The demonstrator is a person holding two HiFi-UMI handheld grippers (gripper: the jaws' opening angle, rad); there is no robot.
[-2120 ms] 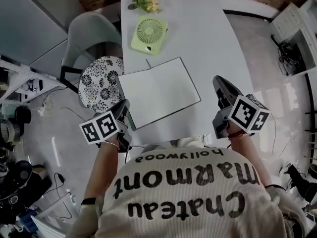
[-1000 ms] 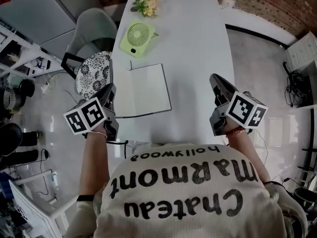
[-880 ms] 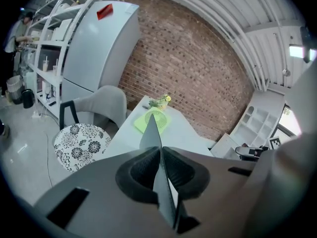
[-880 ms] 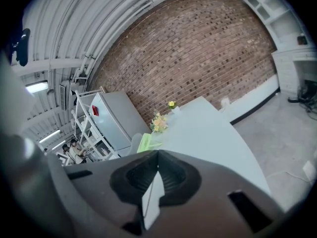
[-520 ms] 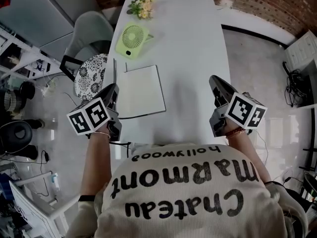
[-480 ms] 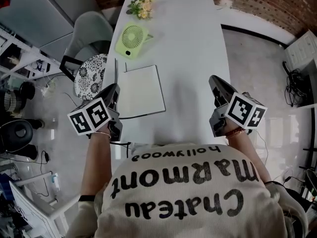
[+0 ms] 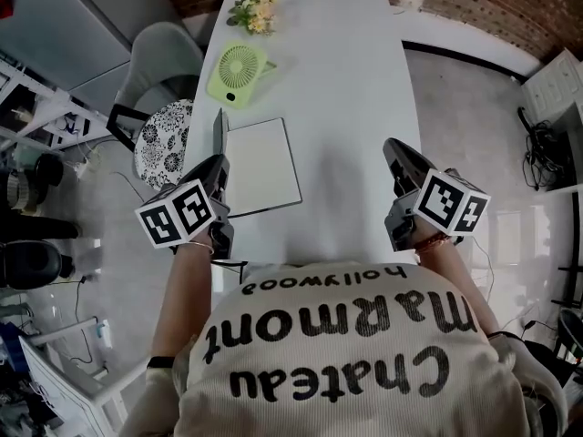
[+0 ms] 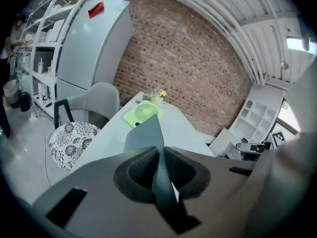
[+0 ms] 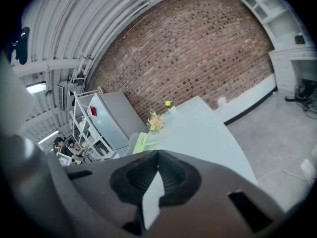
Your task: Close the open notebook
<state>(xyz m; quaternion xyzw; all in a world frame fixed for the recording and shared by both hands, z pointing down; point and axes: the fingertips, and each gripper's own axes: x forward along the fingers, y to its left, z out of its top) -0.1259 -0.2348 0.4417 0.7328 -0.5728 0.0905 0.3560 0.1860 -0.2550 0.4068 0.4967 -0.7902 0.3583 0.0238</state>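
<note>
One notebook cover (image 7: pixel 219 133) stands pinched upright in the left gripper's (image 8: pixel 159 151) jaws, which have just been loosening. Freed now, it could flop left, reopening. The right gripper's (image 9: pixel 157 155) jaws are together, empty.

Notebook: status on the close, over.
Left gripper pinches the cover, jaws just easing open. Right gripper shut, empty. Notebook half closed, cover standing upright. Fan beyond it, clear of the swing.
</note>
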